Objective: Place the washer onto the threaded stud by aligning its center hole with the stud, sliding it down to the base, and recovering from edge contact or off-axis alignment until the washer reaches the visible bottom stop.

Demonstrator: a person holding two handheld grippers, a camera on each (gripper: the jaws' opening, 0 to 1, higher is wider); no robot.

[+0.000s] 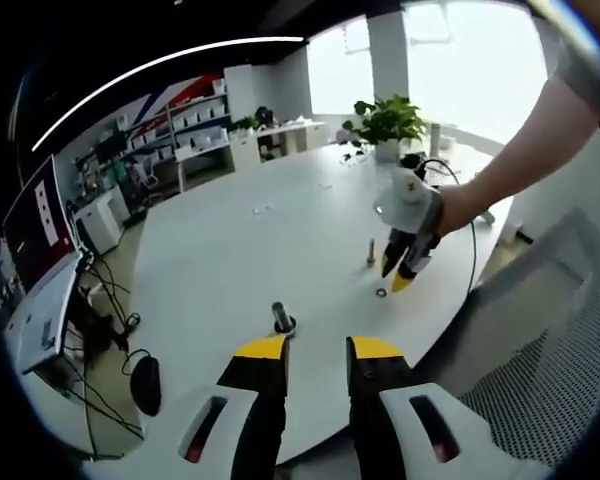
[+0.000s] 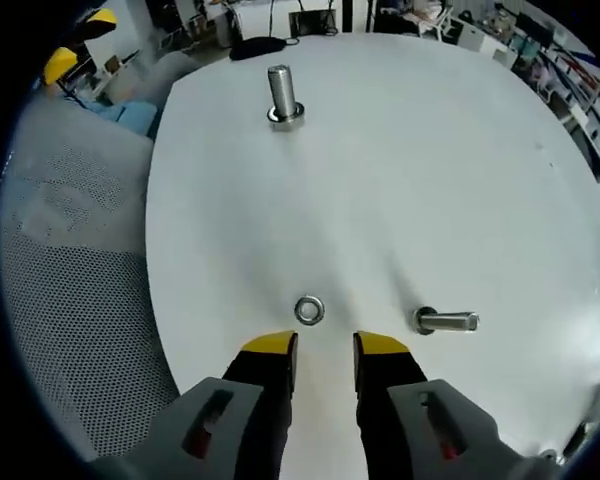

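Washer (image 2: pixel 308 310) lying flat on the worktop (image 2: pixel 430 180), lower centre, just ahead of the right gripper (image 2: pixel 325 345), jaws apart and empty; it should be straddling the rim squarely before closing.

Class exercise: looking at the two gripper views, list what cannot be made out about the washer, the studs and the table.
- Washer: in the left gripper view it is too small to tell its hole.
- Standing stud: its threads blur in both views.
- Second stud: fisheye distortion leaves it unclear whether it stands or lies.
- Table: its far edge is cut off by the right gripper view's rim.
- Right hand-held gripper: open above the washer; its height is unclear.
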